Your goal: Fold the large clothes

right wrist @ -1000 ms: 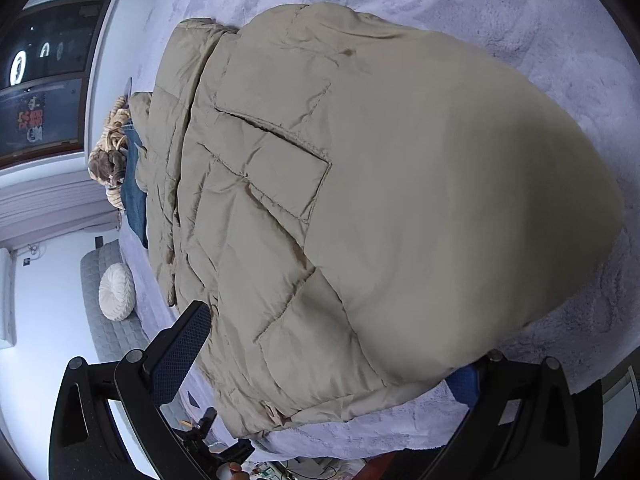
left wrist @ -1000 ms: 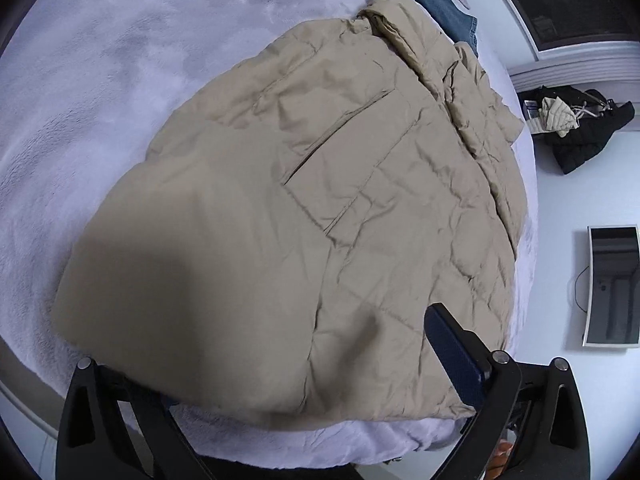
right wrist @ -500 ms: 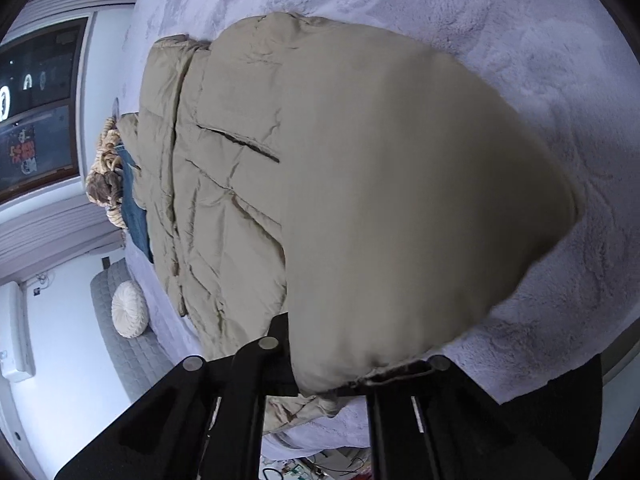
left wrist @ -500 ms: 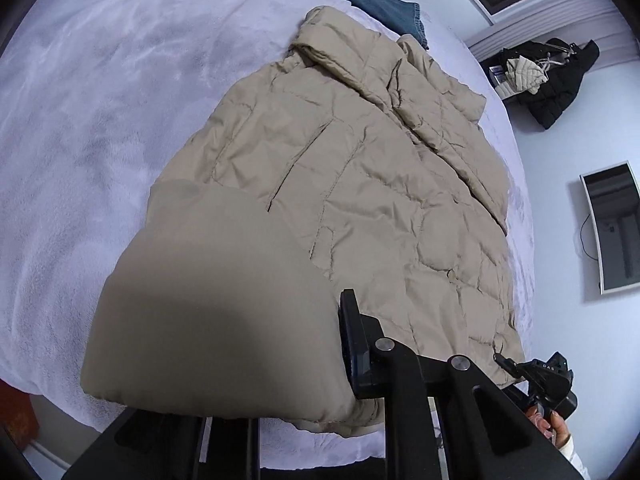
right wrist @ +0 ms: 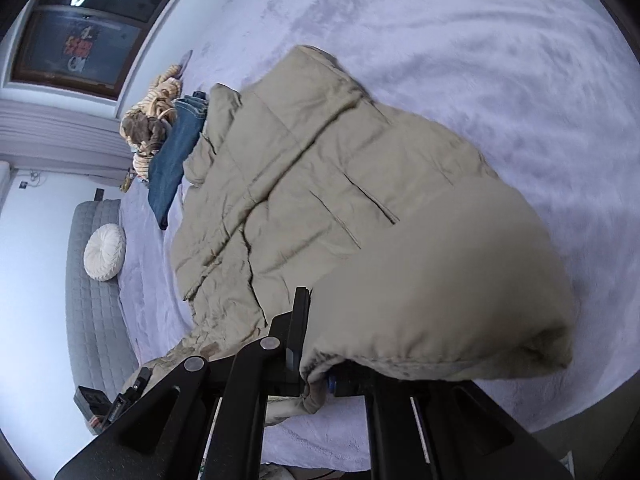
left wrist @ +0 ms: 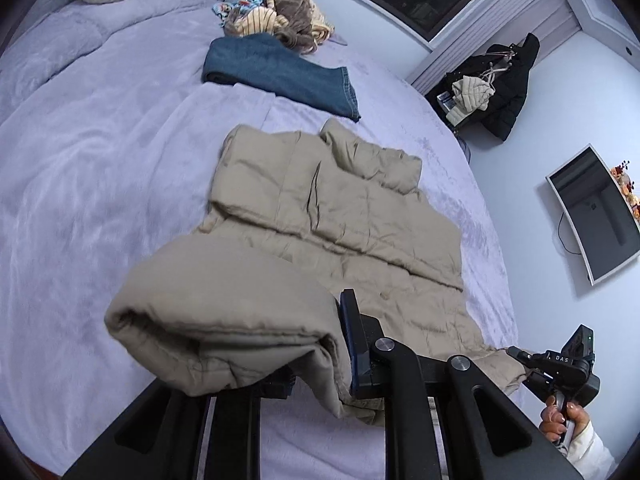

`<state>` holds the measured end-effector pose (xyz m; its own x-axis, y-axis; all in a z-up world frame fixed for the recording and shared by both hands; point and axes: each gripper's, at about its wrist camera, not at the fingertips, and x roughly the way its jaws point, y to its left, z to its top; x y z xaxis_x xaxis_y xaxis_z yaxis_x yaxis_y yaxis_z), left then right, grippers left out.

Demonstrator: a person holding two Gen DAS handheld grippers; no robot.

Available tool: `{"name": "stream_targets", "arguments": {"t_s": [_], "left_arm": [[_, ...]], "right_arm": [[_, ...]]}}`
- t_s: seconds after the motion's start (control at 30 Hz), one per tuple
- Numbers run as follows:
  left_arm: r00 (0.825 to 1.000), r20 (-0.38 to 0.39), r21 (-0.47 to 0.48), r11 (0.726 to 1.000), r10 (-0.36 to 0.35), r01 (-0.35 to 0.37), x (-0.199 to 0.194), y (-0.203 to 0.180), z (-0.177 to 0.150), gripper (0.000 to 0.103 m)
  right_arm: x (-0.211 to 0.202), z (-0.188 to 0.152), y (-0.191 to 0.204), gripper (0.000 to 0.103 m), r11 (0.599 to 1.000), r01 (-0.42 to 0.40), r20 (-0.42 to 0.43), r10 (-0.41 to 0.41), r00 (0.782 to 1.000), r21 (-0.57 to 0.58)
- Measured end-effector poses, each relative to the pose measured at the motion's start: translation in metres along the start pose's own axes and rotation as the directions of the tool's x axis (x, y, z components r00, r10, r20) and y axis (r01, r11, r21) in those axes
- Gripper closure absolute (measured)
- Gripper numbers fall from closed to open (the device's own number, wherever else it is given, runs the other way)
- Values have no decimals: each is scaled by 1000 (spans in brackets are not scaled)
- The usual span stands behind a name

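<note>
A beige padded jacket [left wrist: 344, 216] lies on the lilac bed, collar at the far end. My left gripper [left wrist: 316, 364] is shut on the jacket's near hem corner and holds it lifted, so the fabric bulges over the fingers. My right gripper [right wrist: 320, 376] is shut on the other hem corner of the jacket [right wrist: 320, 200], also raised off the bed. The right gripper also shows in the left wrist view [left wrist: 560, 368], at the lower right, gripping the hem. One finger of each gripper is hidden under cloth.
Folded blue jeans [left wrist: 280, 72] and a heap of striped and brown clothes [left wrist: 280, 12] lie beyond the collar. A round white cushion [right wrist: 105, 252] rests against the grey headboard [right wrist: 92, 312]. Dark coats [left wrist: 496, 80] and a monitor [left wrist: 596, 212] are by the wall.
Both grippers went from open around the hem corners to shut on them. They have since lifted the hem and carried it toward the collar, so the bed's far end came into view.
</note>
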<state>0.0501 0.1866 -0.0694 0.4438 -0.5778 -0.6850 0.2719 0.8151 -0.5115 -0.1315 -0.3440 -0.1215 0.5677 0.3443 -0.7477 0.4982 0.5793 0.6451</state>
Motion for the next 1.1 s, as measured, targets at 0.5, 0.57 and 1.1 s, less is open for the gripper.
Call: {"name": "stream_targets", "arguments": {"t_s": [0.5,0.57,1.1], "left_arm": [[973,136,18,981,189,-193,95,-41,165,83],[968,114,-3,974,225,-226,122,-30,177,83],[946,-62,25,948,318,-317,266,26,206,80]], "right_arm": [[71,193,139,96,938,25,20,-20,1000,-345],[100,210,147,96,930,47,9,-47,999,-364],[229,254,104,93,970,117,-43,-129,991,-213]]}}
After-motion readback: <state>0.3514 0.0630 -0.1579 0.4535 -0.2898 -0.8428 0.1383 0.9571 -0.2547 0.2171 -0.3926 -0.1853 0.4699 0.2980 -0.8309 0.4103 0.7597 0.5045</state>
